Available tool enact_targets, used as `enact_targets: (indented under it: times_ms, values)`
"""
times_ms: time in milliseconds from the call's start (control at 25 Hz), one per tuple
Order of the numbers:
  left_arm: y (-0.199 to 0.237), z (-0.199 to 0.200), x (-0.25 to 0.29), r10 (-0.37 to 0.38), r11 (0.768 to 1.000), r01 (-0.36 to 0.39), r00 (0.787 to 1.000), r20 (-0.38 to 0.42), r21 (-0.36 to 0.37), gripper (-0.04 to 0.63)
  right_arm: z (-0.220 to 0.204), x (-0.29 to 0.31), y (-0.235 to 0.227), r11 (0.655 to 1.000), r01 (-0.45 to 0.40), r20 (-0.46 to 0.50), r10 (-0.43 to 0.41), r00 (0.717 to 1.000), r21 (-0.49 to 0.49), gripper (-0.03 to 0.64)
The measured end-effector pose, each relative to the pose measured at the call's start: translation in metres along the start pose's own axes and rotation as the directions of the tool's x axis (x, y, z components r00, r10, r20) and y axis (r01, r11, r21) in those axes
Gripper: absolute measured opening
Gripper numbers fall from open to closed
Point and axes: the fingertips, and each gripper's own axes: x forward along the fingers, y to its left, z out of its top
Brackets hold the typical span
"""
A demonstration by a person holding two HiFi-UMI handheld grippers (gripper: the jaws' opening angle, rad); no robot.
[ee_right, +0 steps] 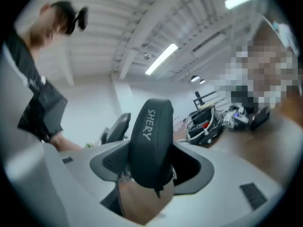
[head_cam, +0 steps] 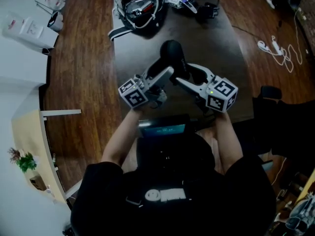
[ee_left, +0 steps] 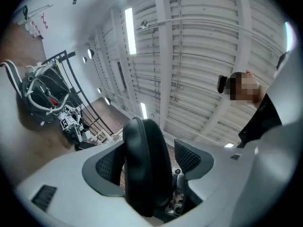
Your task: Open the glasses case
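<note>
**Right gripper** (ee_right: 151, 162): the jaws are spread wide and clamped across the glasses case (head_cam: 172, 55), and both flanks of the case appear to meet the jaw faces. By my reading this gripper carries the case.

**Left gripper** (ee_left: 149, 163): the jaws stand apart around the same case. It leans on one pad (ee_left: 106, 167), and a slit of gap shows on the other side, so nothing is pinched there.

**Case:** black and oval, standing end-up between the two grippers. It is held clear of the grey table (head_cam: 226, 48), over the table's middle and in front of the person, well short of the heap of cables (head_cam: 140, 6) at the far edge. From where I stand the seam (ee_left: 127, 167) looks closed, and the lid seems not yet lifted.

**Step in hand, as judged:** getting a purchase on the lid half.

- The clamping gripper should sit on one shell only, away from the seam. A squeeze across both shells would hold the case shut.
- The free gripper should close on the other shell near its free edge.
- The free gripper then swings that shell away about the hinge, rather than pulling straight.
- The shells are smooth and rounded, so a slip is the likely fault. A firm, square bite guards against it.
</note>
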Motion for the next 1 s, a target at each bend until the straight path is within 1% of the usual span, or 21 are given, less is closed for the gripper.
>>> enact_targets:
  times_ms: [40, 80, 160, 200, 240, 280, 320, 360, 440, 520, 560, 600, 640, 680, 720, 760, 840, 880, 920, 960, 1000]
  values:
    - [0.001, 0.000, -0.002, 0.004, 1.000, -0.004, 1.000, -0.001, 0.001, 0.327, 0.002, -0.005, 0.000, 0.994, -0.049, 0.041, 0.045, 0.998, 0.095, 0.307]
    - [0.003, 0.000, -0.002, 0.013, 1.000, -0.013, 1.000, -0.009, 0.005, 0.327, 0.005, -0.009, 0.001, 0.982, -0.096, 0.078, 0.085, 0.993, 0.159, 0.307]
    - [0.006, -0.005, -0.003, 0.018, 1.000, -0.018, 0.999, -0.040, 0.006, 0.317, 0.014, -0.015, 0.006, 0.947, -0.201, 0.155, 0.166, 0.974, 0.252, 0.307]
    - [0.008, -0.007, -0.004, 0.017, 1.000, -0.017, 0.998, -0.057, 0.001, 0.270, 0.022, -0.019, 0.009, 0.913, -0.275, 0.208, 0.218, 0.953, 0.302, 0.307]
    - [0.009, -0.010, -0.005, 0.017, 1.000, -0.017, 0.998, -0.068, -0.005, 0.220, 0.031, -0.023, 0.013, 0.866, -0.358, 0.271, 0.272, 0.923, 0.349, 0.307]
    - [0.009, -0.012, -0.005, 0.019, 1.000, -0.020, 0.997, -0.072, -0.015, 0.097, 0.038, -0.027, 0.017, 0.819, -0.430, 0.330, 0.314, 0.890, 0.381, 0.307]
    - [0.009, -0.013, -0.005, 0.024, 0.999, -0.026, 0.997, -0.068, -0.030, 0.075, 0.041, -0.031, 0.019, 0.789, -0.472, 0.366, 0.336, 0.868, 0.394, 0.307]
    - [0.009, -0.014, -0.005, 0.035, 0.998, -0.038, 0.998, -0.059, -0.052, 0.072, 0.040, -0.032, 0.020, 0.783, -0.480, 0.377, 0.338, 0.862, 0.395, 0.307]
    - [0.016, -0.014, -0.008, 0.088, 0.991, -0.091, 0.995, -0.035, -0.098, 0.072, 0.037, -0.034, 0.014, 0.814, -0.428, 0.363, 0.290, 0.885, 0.393, 0.308]
    - [0.027, -0.002, -0.013, 0.193, 0.977, -0.191, 0.981, 0.010, -0.100, 0.067, 0.038, -0.039, -0.005, 0.867, -0.311, 0.353, 0.171, 0.920, 0.389, 0.308]
    - [0.036, 0.006, -0.017, 0.255, 0.965, -0.252, 0.966, 0.038, -0.077, 0.053, 0.040, -0.044, -0.016, 0.898, -0.228, 0.346, 0.092, 0.934, 0.376, 0.304]
    - [0.046, 0.013, -0.022, 0.322, 0.947, -0.320, 0.945, 0.061, -0.036, 0.034, 0.042, -0.049, -0.026, 0.926, -0.141, 0.336, 0.017, 0.942, 0.349, 0.268]
    - [0.057, 0.017, -0.028, 0.388, 0.920, -0.390, 0.919, 0.075, 0.017, 0.034, 0.043, -0.052, -0.030, 0.949, -0.070, 0.324, -0.035, 0.945, 0.307, 0.268]
    - [0.066, 0.018, -0.032, 0.444, 0.891, -0.449, 0.892, 0.085, 0.066, 0.034, 0.042, -0.052, -0.026, 0.967, -0.027, 0.306, -0.053, 0.951, 0.253, 0.268]
    - [0.070, 0.019, -0.035, 0.479, 0.868, -0.487, 0.873, 0.093, 0.097, 0.034, 0.040, -0.048, -0.014, 0.982, -0.009, 0.279, -0.045, 0.959, 0.187, 0.268]
    - [0.072, 0.018, -0.037, 0.498, 0.855, -0.507, 0.862, 0.100, 0.109, 0.034, 0.040, -0.040, 0.002, 0.993, -0.003, 0.246, -0.025, 0.969, 0.115, 0.268]
    - [0.071, 0.014, -0.036, 0.521, 0.837, -0.531, 0.847, 0.104, 0.132, 0.034, 0.040, -0.018, 0.028, 0.999, 0.025, 0.176, -0.021, 0.984, -0.023, 0.236]
    - [0.071, 0.011, -0.035, 0.532, 0.828, -0.541, 0.841, 0.099, 0.150, 0.034, 0.039, -0.007, 0.031, 0.995, 0.069, 0.146, -0.057, 0.988, -0.078, 0.221]
    - [0.070, 0.008, -0.032, 0.534, 0.824, -0.542, 0.840, 0.090, 0.164, 0.034, 0.037, 0.002, 0.027, 0.984, 0.135, 0.116, -0.121, 0.986, -0.120, 0.215]
    - [0.066, 0.005, -0.028, 0.523, 0.832, -0.528, 0.849, 0.079, 0.170, 0.034, 0.032, 0.008, 0.016, 0.965, 0.214, 0.081, -0.204, 0.976, -0.153, 0.212]
    - [0.061, 0.002, -0.024, 0.498, 0.848, -0.502, 0.864, 0.069, 0.170, 0.034, 0.026, 0.011, 0.002, 0.938, 0.294, 0.043, -0.291, 0.956, -0.182, 0.212]
